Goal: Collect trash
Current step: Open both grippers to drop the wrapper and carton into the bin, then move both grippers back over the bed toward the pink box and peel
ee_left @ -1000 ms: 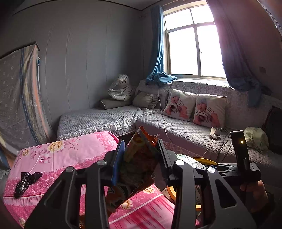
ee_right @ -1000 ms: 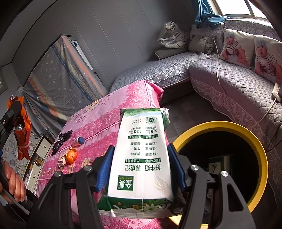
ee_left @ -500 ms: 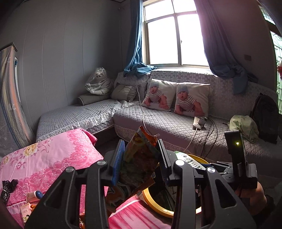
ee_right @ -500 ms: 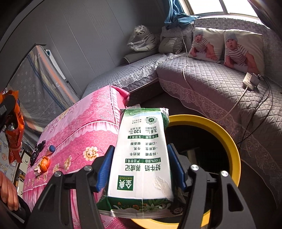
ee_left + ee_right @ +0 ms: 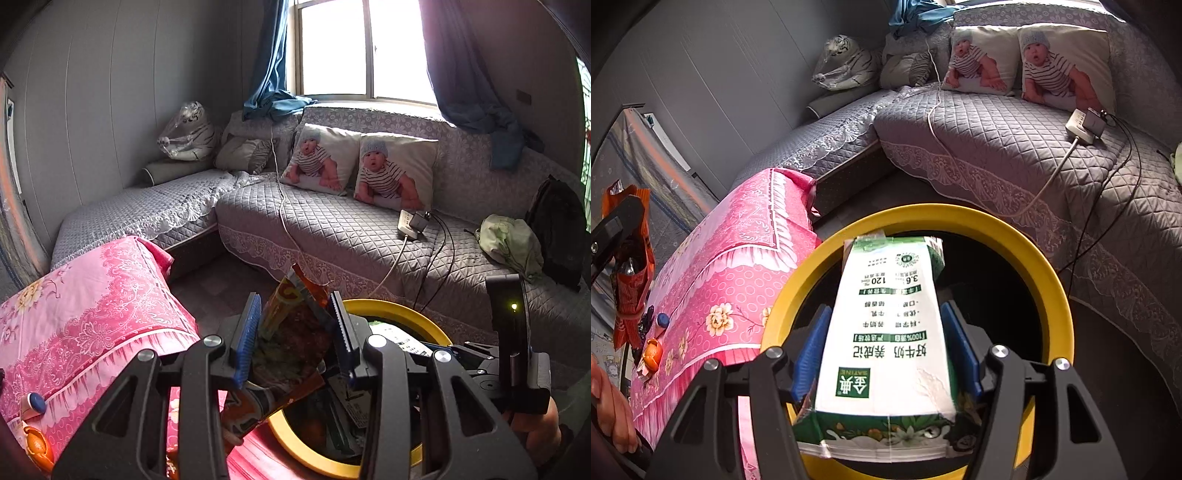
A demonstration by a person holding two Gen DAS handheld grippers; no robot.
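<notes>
Pink tablecloth (image 5: 738, 258) beside yellow-rimmed bin (image 5: 1049, 280); milk carton (image 5: 890, 332) above.

The left gripper (image 5: 295, 332) points forward and slightly down, its blue-padded fingers (image 5: 246, 339) closed part-way and pinching a crumpled snack wrapper (image 5: 291, 343) that fills the gap between them and sticks out past the tips. The right gripper (image 5: 886, 347) tilts steeply downward, fingers (image 5: 809, 350) spread wide, their pads flat against the two sides of a milk carton (image 5: 886, 339) that reaches well beyond the fingertips. A bare hand (image 5: 611, 410) shows at the lower left edge of the right wrist view.
</notes>
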